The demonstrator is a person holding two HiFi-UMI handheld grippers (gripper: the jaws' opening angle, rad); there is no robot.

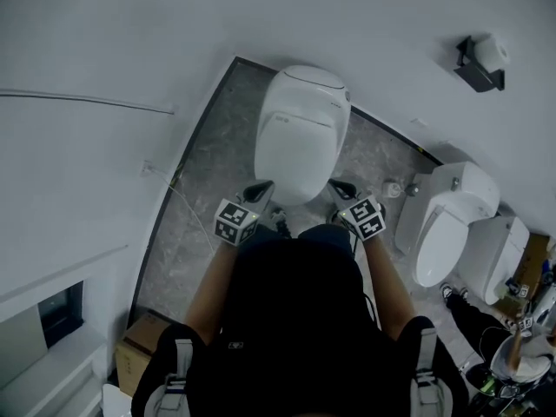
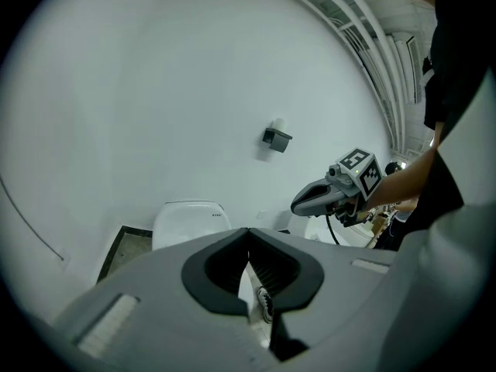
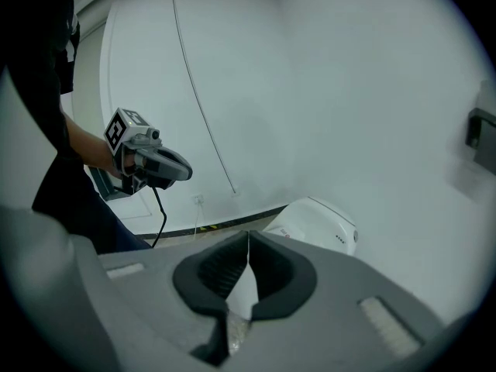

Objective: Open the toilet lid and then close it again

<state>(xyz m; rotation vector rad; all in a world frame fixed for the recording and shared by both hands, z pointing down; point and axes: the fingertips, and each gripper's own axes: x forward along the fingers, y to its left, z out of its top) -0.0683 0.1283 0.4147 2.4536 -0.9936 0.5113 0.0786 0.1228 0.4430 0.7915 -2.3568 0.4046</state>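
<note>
Before me, from the head view, the toilet [image 1: 280,176] is standing on the grey floor [image 1: 200,233], and the toilet lid [image 1: 304,115] is lying down flat, closed. I am holding the left tongs [image 1: 260,190] and the right tongs [image 1: 341,187] side by side above its front edge, one at each side, and as far as I can tell they are not touching it. A second toilet [image 1: 445,228] is standing well apart at the right.

Along the left gripper view, the two pads are pressing together at the tips and are pinching nothing. The white toilet is showing beyond them, lower and apart.

Along the right gripper view, the pads are pressing together too, with nothing between them.

I am judging that either the opening is waiting for me or the closing is already finished, and I cannot decide which. If I am opening, the next move is asking me to spread one tongs, lower it to the front rim of the lid, pinch the rim and swing it up towards the wall.
</note>
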